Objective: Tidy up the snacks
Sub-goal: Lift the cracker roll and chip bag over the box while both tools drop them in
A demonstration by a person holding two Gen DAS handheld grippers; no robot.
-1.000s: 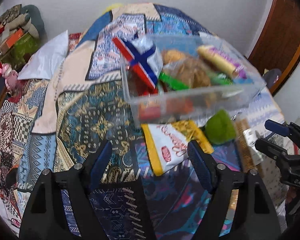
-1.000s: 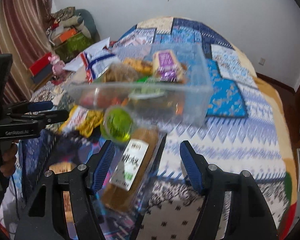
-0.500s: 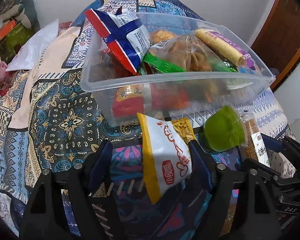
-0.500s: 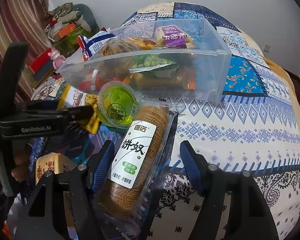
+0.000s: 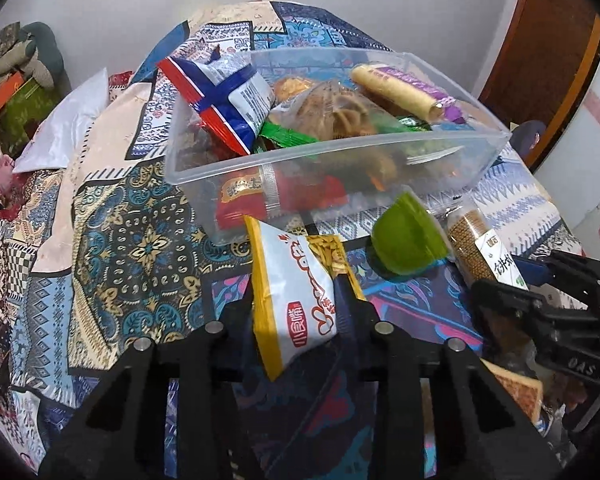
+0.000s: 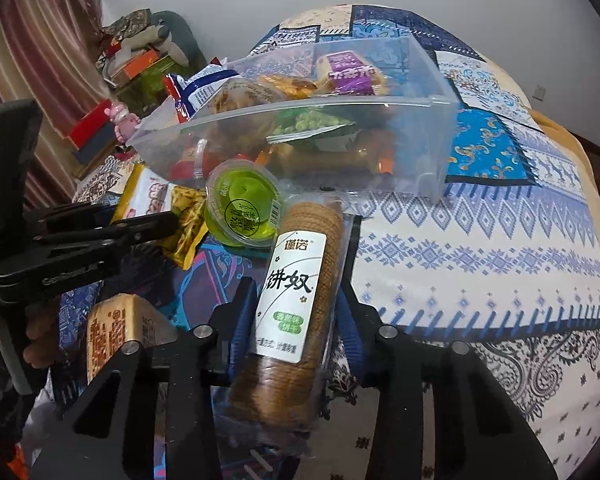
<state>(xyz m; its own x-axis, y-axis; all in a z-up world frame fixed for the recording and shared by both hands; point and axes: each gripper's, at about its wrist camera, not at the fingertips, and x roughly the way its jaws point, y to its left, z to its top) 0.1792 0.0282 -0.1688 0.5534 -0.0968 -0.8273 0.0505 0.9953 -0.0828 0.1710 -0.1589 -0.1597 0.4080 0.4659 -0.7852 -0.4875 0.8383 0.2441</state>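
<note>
Left claw (image 5: 300,312) low over bed (image 5: 140,240), closed on chip bag (image 5: 296,296). Right claw (image 6: 296,320) level, clamped on biscuit pack (image 6: 300,280). Both just before clear bin (image 5: 340,168); jelly cup (image 6: 242,208) between.

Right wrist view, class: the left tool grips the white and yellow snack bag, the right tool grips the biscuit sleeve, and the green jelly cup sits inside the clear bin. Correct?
One error. The green jelly cup sits outside the clear bin, on the bedspread in front of it, as the right wrist view shows. The left tool does grip the snack bag, and the right tool the biscuit sleeve.
</note>
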